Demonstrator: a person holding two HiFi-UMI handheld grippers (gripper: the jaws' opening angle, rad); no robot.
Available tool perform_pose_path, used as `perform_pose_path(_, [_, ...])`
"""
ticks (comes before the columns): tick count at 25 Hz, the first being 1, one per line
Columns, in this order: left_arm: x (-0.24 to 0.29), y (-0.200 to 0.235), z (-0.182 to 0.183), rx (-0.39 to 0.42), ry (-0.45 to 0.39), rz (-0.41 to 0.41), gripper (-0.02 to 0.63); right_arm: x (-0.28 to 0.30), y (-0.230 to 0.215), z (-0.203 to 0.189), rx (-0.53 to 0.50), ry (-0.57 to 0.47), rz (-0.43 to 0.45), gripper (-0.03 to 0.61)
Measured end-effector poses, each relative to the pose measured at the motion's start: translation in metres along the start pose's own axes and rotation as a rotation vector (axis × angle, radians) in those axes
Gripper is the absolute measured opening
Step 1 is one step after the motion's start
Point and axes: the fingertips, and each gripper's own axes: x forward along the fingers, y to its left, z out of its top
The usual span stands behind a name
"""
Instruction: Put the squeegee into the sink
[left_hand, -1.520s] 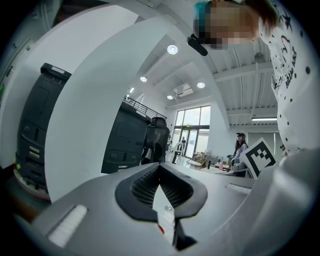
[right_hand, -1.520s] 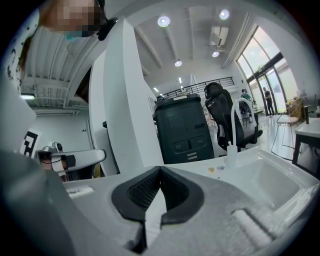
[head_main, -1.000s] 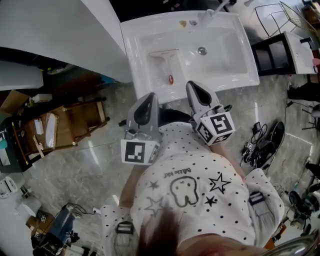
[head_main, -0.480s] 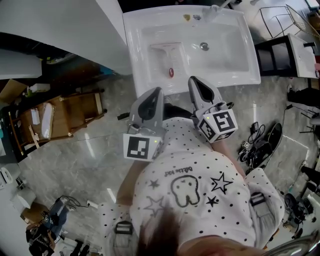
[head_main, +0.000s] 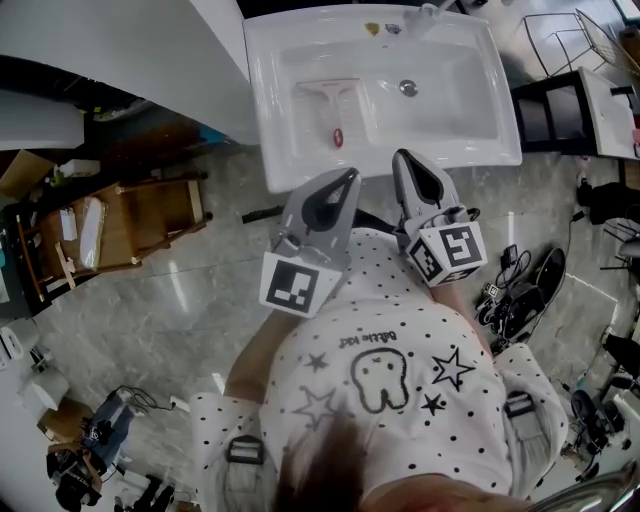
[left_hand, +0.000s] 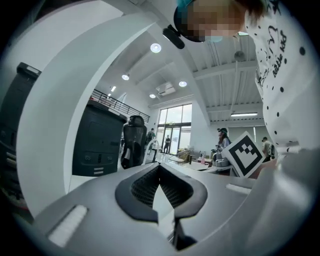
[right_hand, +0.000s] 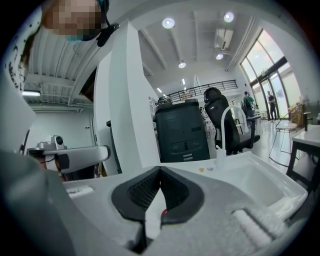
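The squeegee (head_main: 333, 110), white with a red handle end, lies in the basin of the white sink (head_main: 275, 120), left of the drain (head_main: 408, 89). My left gripper (head_main: 350, 176) is shut and empty, its tips just short of the sink's front rim. To its right, my right gripper (head_main: 405, 158) is shut and empty too, with its tips at the rim. In the left gripper view the jaws (left_hand: 160, 168) meet with nothing between them. In the right gripper view the shut jaws (right_hand: 160, 171) point over the sink (right_hand: 250, 175), and a bit of the squeegee's red end (right_hand: 163, 212) shows in the gap below the tips.
A faucet (head_main: 425, 18) stands at the sink's back edge. A black shelf (head_main: 545, 110) is right of the sink, a wooden crate (head_main: 130, 225) lies on the floor to the left, and cables (head_main: 525, 295) lie at right. A large white panel (head_main: 130, 60) leans at upper left.
My left gripper has moved up and to the right, towards the sink's front rim. The right gripper has shifted slightly the same way. Both stay shut, and the squeegee has not moved in the basin.
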Motion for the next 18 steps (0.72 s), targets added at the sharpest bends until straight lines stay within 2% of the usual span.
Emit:
perform_pose_path(5, [0.016, -0.039, -0.004, 0.040, 0.004, -0.147, -0.005, -0.017, -0.019, 0.004, -0.008, -0.037, -0.045, -0.003])
perform_pose_path(11, [0.032, -0.088, -0.017, 0.084, 0.029, -0.390, -0.005, -0.028, -0.039, 0.003, 0.012, -0.058, -0.087, -0.003])
perform_pose_path(18, [0.041, -0.097, -0.019, 0.105, 0.059, -0.493, -0.003, -0.025, -0.045, 0.003, 0.019, -0.047, -0.125, -0.003])
